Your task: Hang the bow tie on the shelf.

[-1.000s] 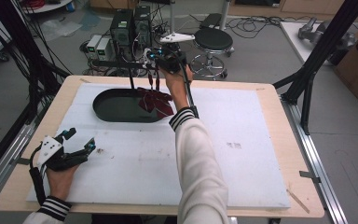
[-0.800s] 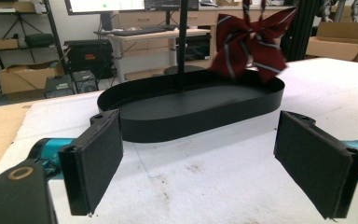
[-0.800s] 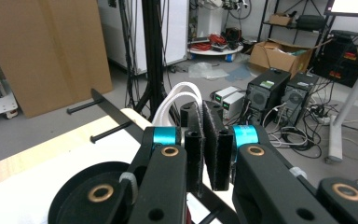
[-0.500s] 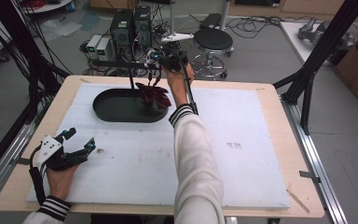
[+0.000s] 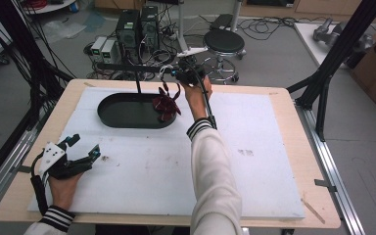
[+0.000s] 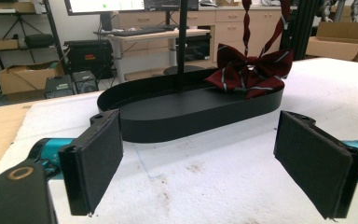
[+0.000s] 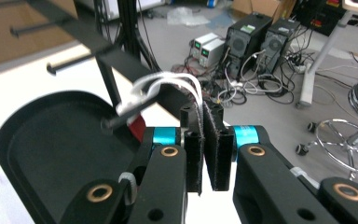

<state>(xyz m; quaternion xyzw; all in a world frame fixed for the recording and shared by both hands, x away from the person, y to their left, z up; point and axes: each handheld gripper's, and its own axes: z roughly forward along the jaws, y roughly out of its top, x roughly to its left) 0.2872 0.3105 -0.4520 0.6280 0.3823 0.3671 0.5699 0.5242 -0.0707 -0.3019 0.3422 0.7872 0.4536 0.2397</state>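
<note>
The maroon striped bow tie is draped at the right end of the black oval tray, its white strap pinched above in the clenched right gripper. The tie hangs straight below that gripper. The left gripper, released, is held well apart at the table's near left.

Maroon striped bow tie draped on tray's right end

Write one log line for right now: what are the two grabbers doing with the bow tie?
right gripper: shut on bow tie strap | bow tie: touching black tray | left gripper: open, idle on white mat
</note>
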